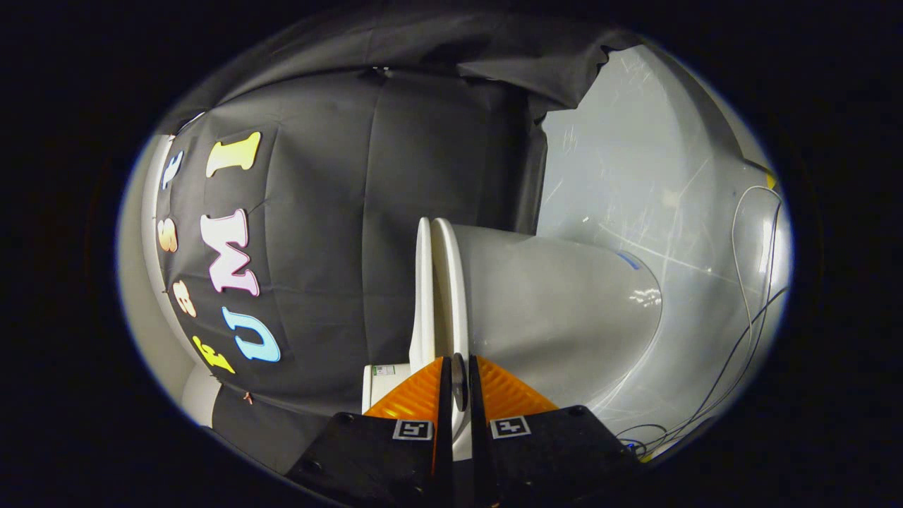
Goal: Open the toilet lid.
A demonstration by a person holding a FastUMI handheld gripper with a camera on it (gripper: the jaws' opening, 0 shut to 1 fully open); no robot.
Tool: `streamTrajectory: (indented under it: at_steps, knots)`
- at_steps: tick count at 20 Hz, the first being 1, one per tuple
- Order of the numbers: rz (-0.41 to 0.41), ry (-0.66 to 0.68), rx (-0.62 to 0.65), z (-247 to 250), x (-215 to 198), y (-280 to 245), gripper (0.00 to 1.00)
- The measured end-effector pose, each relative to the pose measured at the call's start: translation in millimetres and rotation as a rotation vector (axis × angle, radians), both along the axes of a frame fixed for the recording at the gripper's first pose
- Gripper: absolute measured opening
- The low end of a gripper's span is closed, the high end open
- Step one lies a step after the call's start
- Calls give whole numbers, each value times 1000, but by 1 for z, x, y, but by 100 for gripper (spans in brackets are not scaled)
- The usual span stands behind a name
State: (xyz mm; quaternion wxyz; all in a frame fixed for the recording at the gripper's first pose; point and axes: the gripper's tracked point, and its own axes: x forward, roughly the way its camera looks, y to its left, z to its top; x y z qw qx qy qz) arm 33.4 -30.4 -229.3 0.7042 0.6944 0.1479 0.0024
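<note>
**Gripper clamped, rolled on its side**

The handheld two-finger gripper [459,374] is rolled sideways. Its jaws stand almost closed, with only a narrow slit between them. Both fingers [416,395] press on the thin edge of the white plastic toilet lid [443,282], caught in that slit.
</note>
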Motion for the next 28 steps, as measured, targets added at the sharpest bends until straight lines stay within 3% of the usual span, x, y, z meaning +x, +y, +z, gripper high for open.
streamTrajectory:
  at_steps: [3, 4, 7, 18, 28]
  knots:
    - [2, 21, -36, -14, 17, -4, 15]
    - [8, 7, -28, -7, 2, 2, 6]
    - [5, 11, -2, -5, 3, 1, 7]
    - [35, 41, -100, 1, 2, 3, 5]
    - [49, -7, -221, 49, 6, 7, 5]
